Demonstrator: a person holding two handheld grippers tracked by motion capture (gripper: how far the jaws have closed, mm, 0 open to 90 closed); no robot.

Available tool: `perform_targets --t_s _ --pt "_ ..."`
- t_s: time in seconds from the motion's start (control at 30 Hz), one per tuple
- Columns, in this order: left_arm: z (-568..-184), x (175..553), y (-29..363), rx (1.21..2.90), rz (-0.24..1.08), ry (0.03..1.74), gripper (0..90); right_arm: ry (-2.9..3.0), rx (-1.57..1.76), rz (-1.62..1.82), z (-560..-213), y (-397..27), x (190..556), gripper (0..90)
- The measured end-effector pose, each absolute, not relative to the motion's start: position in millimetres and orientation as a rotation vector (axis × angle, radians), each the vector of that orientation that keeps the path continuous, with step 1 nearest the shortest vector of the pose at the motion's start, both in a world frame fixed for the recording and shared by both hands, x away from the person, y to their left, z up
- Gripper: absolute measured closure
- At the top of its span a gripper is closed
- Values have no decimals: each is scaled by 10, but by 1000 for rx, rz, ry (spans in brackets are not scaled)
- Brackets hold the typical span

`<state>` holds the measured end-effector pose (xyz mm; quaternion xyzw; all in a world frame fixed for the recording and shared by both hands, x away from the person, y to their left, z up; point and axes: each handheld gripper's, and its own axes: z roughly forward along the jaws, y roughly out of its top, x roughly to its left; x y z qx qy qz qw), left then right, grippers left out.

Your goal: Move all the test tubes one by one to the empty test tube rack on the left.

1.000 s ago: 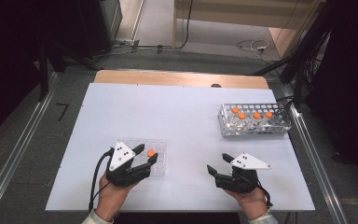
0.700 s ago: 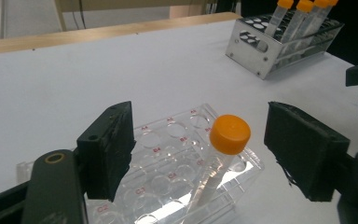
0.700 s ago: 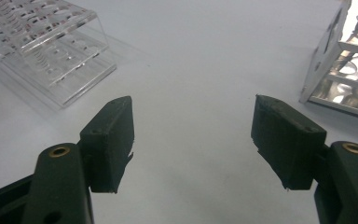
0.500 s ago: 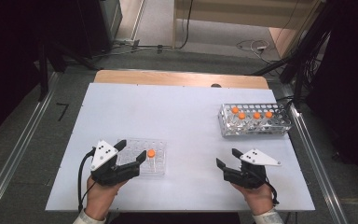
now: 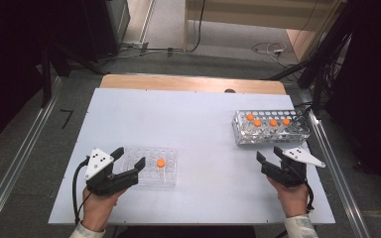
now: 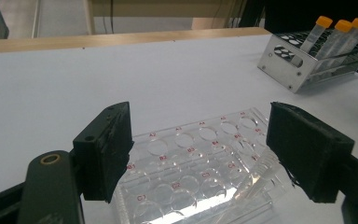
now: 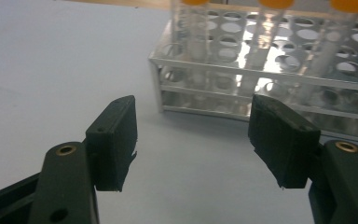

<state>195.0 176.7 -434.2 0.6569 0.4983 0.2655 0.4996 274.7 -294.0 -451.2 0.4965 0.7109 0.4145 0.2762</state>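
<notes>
On a white tabletop [image 5: 188, 124], a clear plastic well rack [image 5: 151, 166] holding one orange-capped tube [image 5: 160, 162] lies between the empty, open left gripper [image 5: 129, 161], while the right gripper [image 5: 270, 157], jaws wide but just narrowing, faces a metal rack [image 5: 270, 128] of apparently four orange-capped tubes.

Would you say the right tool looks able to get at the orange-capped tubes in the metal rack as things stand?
Probably yes. The right tool sits just in front of the metal rack with its jaws open and empty, bare table between them, and the orange-capped tubes stand upright above the rack's top, free to grasp.
</notes>
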Motion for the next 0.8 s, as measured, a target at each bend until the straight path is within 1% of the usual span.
perform_targets --t_s 0.1,0.2,0.53,0.57,0.67,0.7,0.77,0.8 --pt "-4348 1952 1786 1591 646 1208 222 1849 1374 1080 -4527 -3046 2876 319" --pt "-4355 1950 1799 1591 661 1216 222 1822 1389 1063 -4532 -3096 2928 326" --pt "-4368 1963 1842 1586 676 1234 223 1729 1455 1013 -4568 -3247 3163 389" --pt "-4368 1964 1845 1584 679 1236 223 1701 1471 1002 -4571 -3264 3215 425" --pt "-4361 1962 1860 1579 683 1235 223 1663 1484 997 -4570 -3294 3298 466" --pt "-4359 1961 1863 1577 685 1236 223 1663 1484 997 -4570 -3294 3298 466" --pt "-4358 1959 1866 1578 686 1239 223 1648 1480 988 -4562 -3307 3376 507" --pt "-4360 1958 1866 1578 685 1239 224 1648 1480 988 -4562 -3307 3376 507"
